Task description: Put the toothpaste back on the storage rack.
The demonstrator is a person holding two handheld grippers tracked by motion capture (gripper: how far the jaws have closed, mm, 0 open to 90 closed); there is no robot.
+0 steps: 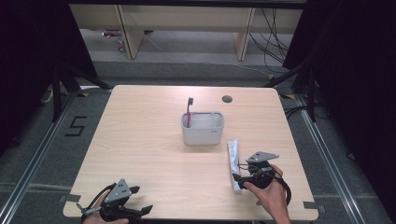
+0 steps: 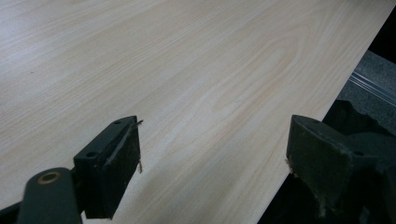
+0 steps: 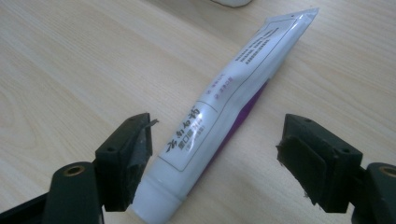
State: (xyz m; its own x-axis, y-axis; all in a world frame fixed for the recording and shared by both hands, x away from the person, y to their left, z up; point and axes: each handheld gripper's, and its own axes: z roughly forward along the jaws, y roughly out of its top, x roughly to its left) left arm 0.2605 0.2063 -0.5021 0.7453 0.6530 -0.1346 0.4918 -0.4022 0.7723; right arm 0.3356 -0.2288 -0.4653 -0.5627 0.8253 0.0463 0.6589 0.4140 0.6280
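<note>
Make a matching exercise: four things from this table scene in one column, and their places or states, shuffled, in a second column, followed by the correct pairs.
Things:
1. toothbrush
2. toothpaste tube
3. left gripper
4. grey holder

Places or states:
A. lies flat between the open jaws of the right gripper
B. stands near the table's middle
C. stands upright at the holder's left end
D. jaws open over bare wood at the table's near edge

Pairs: 1-C, 2-A, 3-D, 4-B
</note>
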